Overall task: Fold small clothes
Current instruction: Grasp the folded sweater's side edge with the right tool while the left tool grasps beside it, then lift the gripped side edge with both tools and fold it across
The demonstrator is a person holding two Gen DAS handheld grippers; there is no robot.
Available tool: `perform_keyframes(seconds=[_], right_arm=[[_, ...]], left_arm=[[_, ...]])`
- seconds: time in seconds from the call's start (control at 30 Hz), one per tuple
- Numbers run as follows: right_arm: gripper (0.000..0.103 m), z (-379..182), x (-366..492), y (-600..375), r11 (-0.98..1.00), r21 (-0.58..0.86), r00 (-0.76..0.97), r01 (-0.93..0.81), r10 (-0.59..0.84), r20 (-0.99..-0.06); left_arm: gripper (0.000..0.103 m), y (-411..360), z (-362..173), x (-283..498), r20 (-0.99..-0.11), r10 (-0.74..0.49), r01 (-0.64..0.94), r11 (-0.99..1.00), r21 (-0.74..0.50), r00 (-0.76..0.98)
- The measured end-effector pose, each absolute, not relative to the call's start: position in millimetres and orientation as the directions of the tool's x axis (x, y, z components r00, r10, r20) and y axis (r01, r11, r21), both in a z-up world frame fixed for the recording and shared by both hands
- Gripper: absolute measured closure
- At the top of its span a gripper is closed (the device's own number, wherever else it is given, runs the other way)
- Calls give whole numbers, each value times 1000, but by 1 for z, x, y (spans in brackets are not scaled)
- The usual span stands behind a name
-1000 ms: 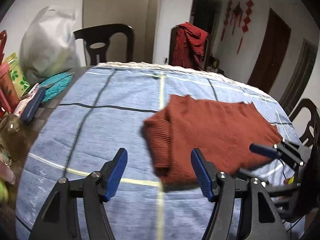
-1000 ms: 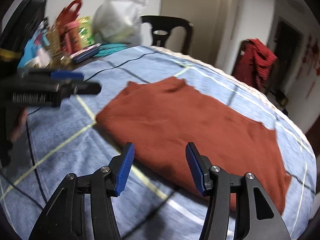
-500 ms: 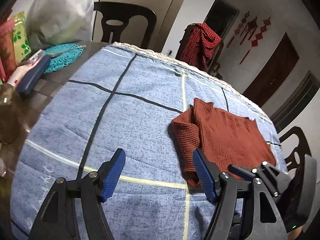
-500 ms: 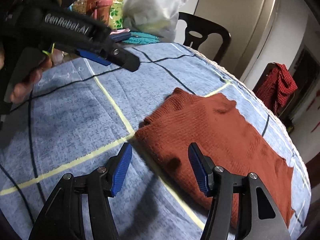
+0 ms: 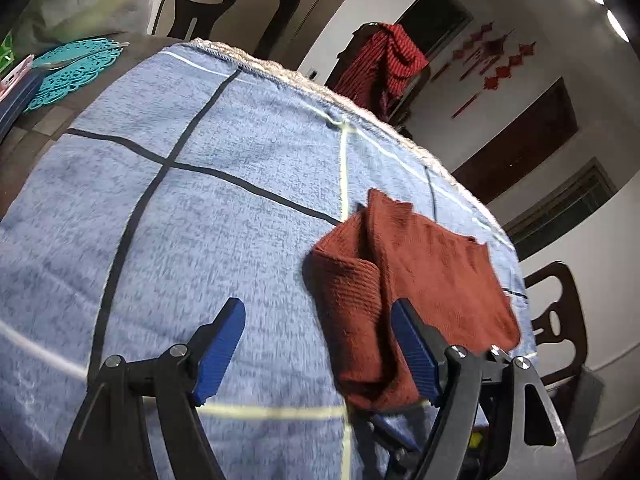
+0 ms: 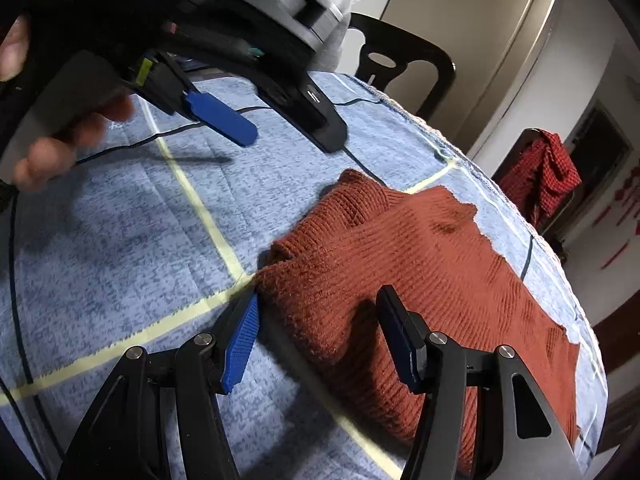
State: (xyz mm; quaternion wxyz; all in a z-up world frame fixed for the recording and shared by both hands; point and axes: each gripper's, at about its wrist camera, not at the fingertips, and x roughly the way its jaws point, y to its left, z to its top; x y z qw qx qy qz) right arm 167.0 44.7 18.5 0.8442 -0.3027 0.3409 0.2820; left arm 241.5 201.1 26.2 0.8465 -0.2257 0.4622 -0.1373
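- Rust-red sweater (image 6: 420, 264) is laid folded on the blue cloth (image 5: 200, 208).
- Left gripper (image 5: 316, 344) is being opened, nothing held.
- Right gripper (image 6: 320, 332) is kept released over the sweater's edge.

A rust-red knitted garment (image 5: 420, 280) lies partly folded on a blue checked cloth (image 5: 200, 208) covering the surface. The left hand-held gripper (image 5: 316, 344) hovers low, jaws opening, its right blue pad beside the garment's near edge.
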Motion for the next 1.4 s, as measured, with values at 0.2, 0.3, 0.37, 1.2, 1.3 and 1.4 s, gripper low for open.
perform_keyframes(seconds=[0.2, 0.3, 0.37, 1.2, 1.3, 1.4], right_arm=[[70, 19, 171, 45, 687, -307, 619, -659, 264, -739], [76, 19, 170, 44, 688, -309, 624, -657, 266, -734], [77, 20, 170, 43, 692, -301, 622, -656, 270, -735], [87, 31, 167, 28, 742, -226, 627, -631, 315, -712], [88, 36, 166, 24, 758, -223, 644, -613, 316, -696], [89, 42, 165, 18, 772, -216, 658, -598, 319, -682]], left_arm=[[25, 188, 13, 267, -717, -504, 25, 826, -563, 481], [25, 181, 9, 273, -710, -540, 32, 805, -592, 452], [25, 173, 9, 276, -711, -551, 61, 807, -587, 437], [87, 119, 19, 296, -829, -417, 103, 906, -410, 374], [88, 112, 24, 296, -828, -406, 100, 911, -400, 387], [88, 110, 34, 295, -818, -412, 93, 907, -410, 402]])
